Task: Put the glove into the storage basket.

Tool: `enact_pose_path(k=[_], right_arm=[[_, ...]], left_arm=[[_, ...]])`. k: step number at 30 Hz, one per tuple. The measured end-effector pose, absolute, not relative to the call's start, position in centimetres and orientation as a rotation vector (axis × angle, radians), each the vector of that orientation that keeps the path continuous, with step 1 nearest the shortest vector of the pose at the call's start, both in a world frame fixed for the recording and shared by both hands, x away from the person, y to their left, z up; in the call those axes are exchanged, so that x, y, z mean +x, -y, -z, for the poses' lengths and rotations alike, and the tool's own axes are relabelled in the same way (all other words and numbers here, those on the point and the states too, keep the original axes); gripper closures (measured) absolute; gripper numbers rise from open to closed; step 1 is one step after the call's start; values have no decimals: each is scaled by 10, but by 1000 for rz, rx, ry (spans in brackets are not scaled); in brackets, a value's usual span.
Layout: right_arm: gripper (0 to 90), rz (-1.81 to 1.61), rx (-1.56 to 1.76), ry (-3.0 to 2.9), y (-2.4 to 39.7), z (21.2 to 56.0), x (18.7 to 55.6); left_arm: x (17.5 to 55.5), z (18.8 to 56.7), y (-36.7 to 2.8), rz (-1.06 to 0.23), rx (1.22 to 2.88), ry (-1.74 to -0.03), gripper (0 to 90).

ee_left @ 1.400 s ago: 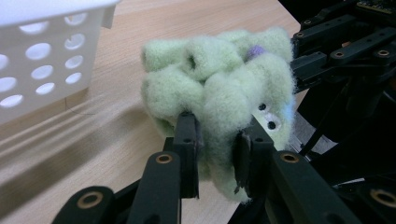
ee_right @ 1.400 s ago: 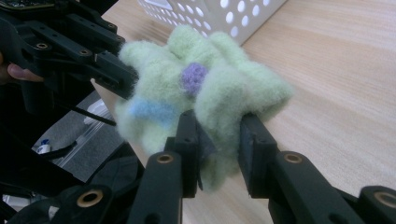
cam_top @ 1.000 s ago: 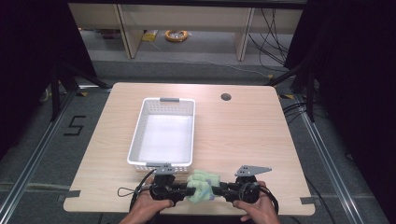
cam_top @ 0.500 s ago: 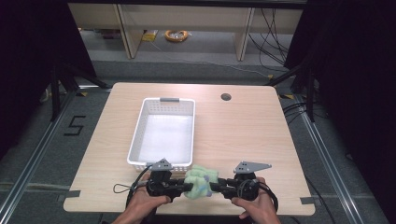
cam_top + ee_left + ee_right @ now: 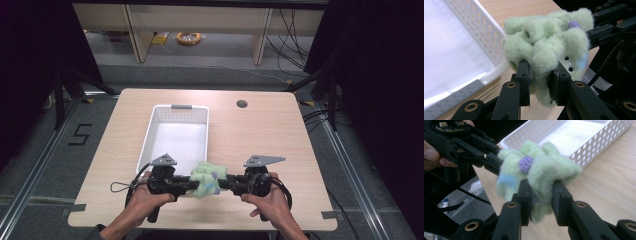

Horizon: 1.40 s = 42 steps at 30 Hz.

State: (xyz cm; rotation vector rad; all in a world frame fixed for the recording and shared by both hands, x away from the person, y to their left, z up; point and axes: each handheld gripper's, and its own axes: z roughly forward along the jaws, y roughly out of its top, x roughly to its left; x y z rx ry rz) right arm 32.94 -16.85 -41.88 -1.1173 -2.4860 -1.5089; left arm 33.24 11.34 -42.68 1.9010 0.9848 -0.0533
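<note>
Both grippers, left and right, are clamped on opposite sides of the green plush toy, which is held off the table just before the white basket. The basket looks empty; placing the toy inside is judged still to be done.

Fuzzy pale-green plush toy, purple dot, bunched, lifted beside the table's near edge.

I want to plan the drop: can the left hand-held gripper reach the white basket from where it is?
Probably yes: the left hand-held gripper, gripping the green fuzzy toy, sits beside the white basket's near rim.
</note>
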Motion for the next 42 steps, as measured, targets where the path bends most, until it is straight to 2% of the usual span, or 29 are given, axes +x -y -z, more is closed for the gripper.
enact_pose_path(k=[23, 34, 42], right_arm=[[717, 1460, -1114, 2515, 133, 382, 370], [717, 1421, -1118, 2532, 103, 384, 396], [717, 1367, -1133, 2554, 80, 397, 412]], left_arm=[[373, 399, -144, 27, 1875, -1056, 712], [397, 403, -168, 41, 1885, -1123, 711], [410, 418, -184, 59, 1898, -1192, 710]])
